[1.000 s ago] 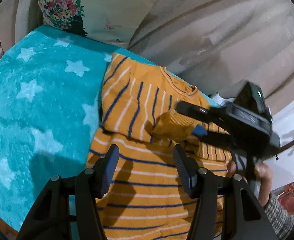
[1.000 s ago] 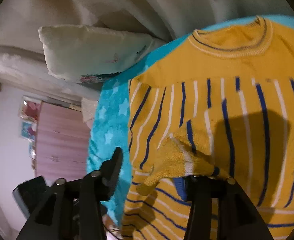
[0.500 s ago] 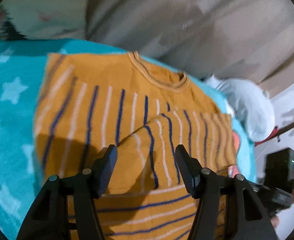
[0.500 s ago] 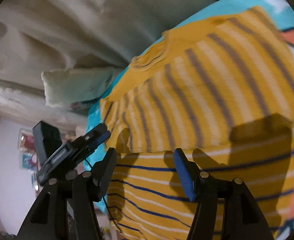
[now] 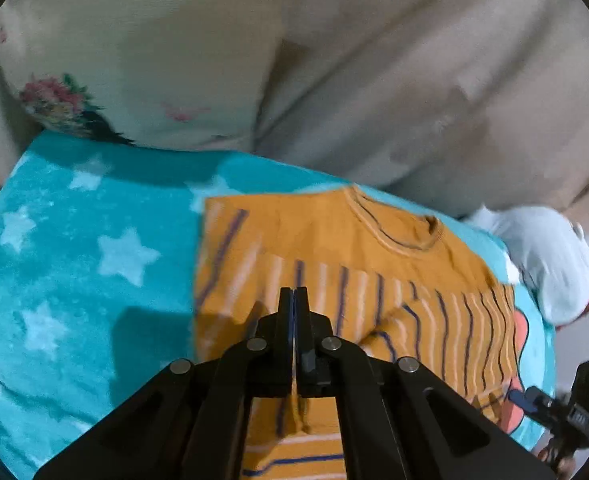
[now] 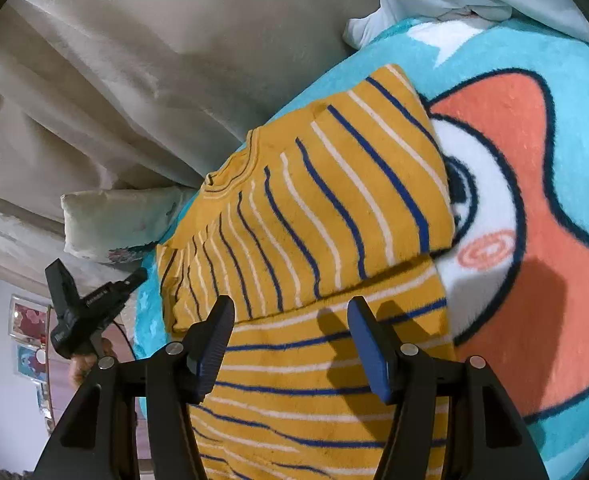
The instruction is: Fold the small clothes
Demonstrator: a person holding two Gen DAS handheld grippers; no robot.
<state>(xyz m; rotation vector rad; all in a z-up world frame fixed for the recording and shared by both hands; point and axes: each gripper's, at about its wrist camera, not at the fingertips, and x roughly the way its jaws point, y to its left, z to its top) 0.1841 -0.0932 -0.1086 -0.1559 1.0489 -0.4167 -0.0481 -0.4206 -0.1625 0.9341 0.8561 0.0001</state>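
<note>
Left gripper [image 5: 293, 300]: fingers pressed flat together with nothing between them, held above the sweater's striped chest; in the right wrist view it shows far off to the left [image 6: 136, 278], raised over the blanket's edge.
Right gripper [image 6: 290, 340]: fingers spread wide with nothing between them, hovering over the sweater's lower body; a hand [image 6: 84, 364] shows beside its left finger, holding the other tool.
Sweater [image 6: 314, 240]: mustard yellow with blue and white stripes, lying flat on the blanket just ahead of and under both tools; both sleeves are folded in across the chest, the right one forming a wide striped panel directly ahead of the right gripper's fingers.
Neckline [image 5: 394, 224]: ahead of the left gripper's tips, slightly to the right, pointing toward the curtain.
Blanket [image 5: 74, 280]: turquoise with pale stars, spreading left of the left gripper; right of the right gripper it bears an orange and white cartoon print [image 6: 514, 200].
Pillow [image 5: 114, 80]: cream with a flower print, beyond the blanket, ahead and left of the left gripper.
Curtain [image 5: 414, 80]: beige folds behind everything.
Pale cloth [image 5: 546, 256]: bunched at the blanket's far right edge.
</note>
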